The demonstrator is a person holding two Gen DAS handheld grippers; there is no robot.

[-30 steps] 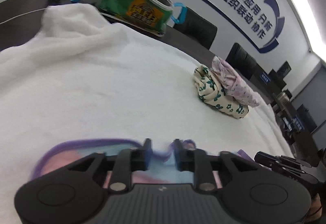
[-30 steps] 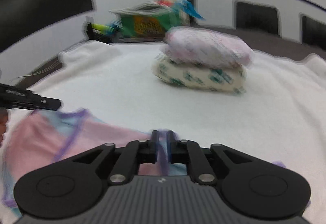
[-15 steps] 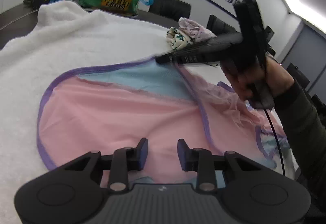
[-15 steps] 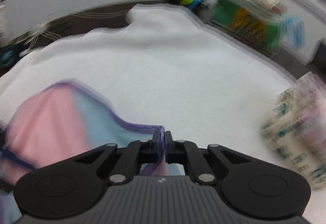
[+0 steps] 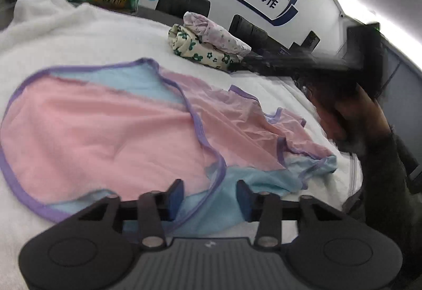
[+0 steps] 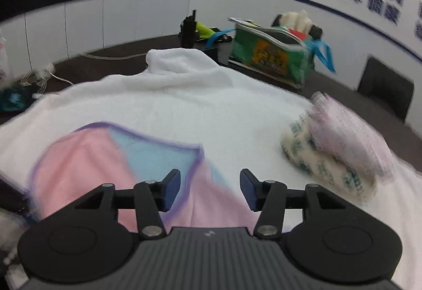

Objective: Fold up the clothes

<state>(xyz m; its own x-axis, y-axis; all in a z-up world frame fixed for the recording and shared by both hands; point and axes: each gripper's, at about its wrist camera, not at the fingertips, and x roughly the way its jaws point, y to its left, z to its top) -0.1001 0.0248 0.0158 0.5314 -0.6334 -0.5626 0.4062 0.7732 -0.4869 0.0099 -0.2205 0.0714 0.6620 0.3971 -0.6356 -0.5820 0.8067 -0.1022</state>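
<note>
Here, the left gripper (image 5: 209,193) hovers with jaws spread wide and empty over the pink garment (image 5: 105,129), which lies flat on the white towel (image 5: 79,36) at frame centre. The right gripper (image 6: 210,188) is likewise wide open, holding nothing, above the garment's purple-trimmed edge (image 6: 147,138) at lower left.

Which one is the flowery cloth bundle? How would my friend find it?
Look at the big white towel covering the table. Past the flat pink and blue garment, two folded bundles sit stacked. The flowery one is on the bottom: cream with dark green flowers, beneath the pale pink bundle.
</note>
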